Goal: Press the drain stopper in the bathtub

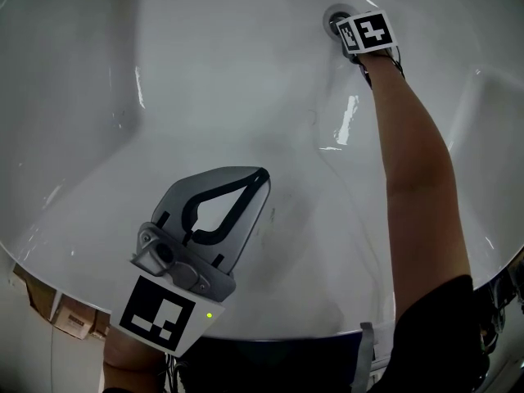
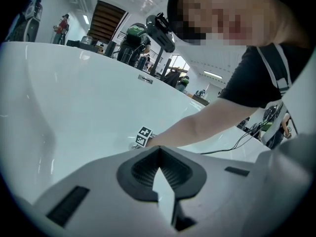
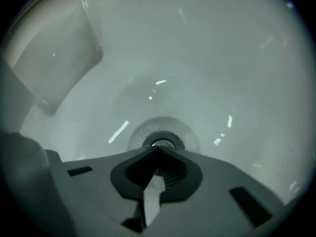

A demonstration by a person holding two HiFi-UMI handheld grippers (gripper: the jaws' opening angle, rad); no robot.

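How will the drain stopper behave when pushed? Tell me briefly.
The drain stopper looks like rigid metal seated in the bathtub, so it probably sinks straight down without tipping. Its glossy top may be slippery; the right gripper's closed fingers could skid off.

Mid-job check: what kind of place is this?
Probably a lab or workshop hall, not a home bathroom: a white bathtub with its drain stopper stands in an open room with a staircase and equipment behind.
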